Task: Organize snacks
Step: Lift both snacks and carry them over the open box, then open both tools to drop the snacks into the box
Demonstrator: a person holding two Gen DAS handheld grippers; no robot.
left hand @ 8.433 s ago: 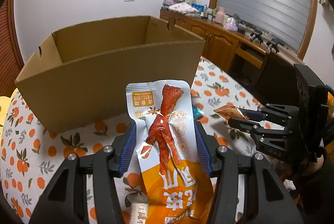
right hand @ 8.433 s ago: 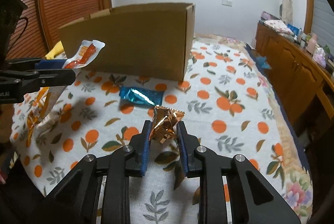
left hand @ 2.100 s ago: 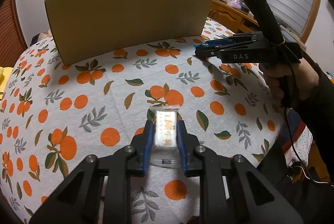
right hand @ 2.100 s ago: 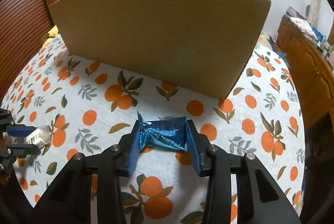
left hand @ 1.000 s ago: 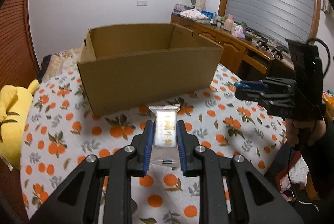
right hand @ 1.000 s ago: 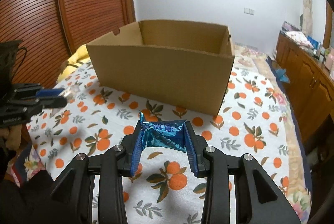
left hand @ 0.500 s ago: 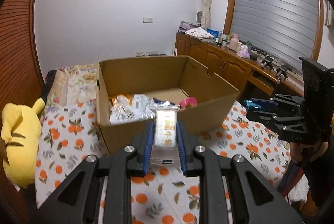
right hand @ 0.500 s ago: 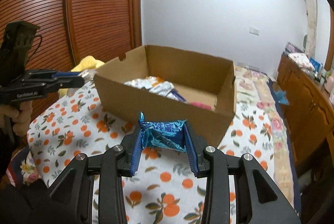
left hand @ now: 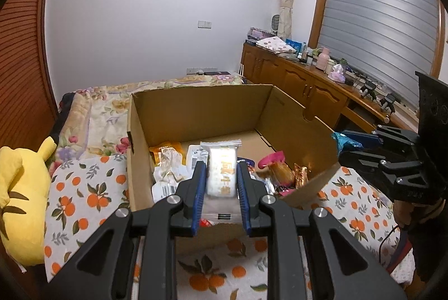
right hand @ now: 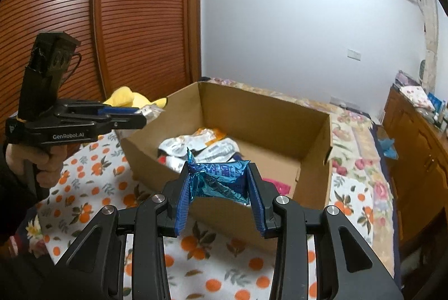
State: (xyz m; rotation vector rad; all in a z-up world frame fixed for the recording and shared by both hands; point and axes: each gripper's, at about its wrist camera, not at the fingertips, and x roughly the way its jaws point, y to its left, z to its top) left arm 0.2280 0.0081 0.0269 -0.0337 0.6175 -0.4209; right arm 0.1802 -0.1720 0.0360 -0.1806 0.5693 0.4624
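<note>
Only the left wrist view shows the foil sweets in the cardboard box (left hand: pixel 282 115). Left gripper (left hand: pixel 222 185) clamps a white snack pack (left hand: pixel 222 174) above it; right gripper (right hand: pixel 219 192) clamps a blue wrapper (right hand: pixel 221 179).

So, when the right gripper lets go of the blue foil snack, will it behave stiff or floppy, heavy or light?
The blue foil snack looks crumpled between the right gripper fingers, so probably floppy. It seems light. Its shiny foil may slide.

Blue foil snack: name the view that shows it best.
The right wrist view: the blue foil snack fills the right claw, its crinkled wrapper and print facing the camera. The left wrist view catches only a blue sliver at that claw's tip.
</note>
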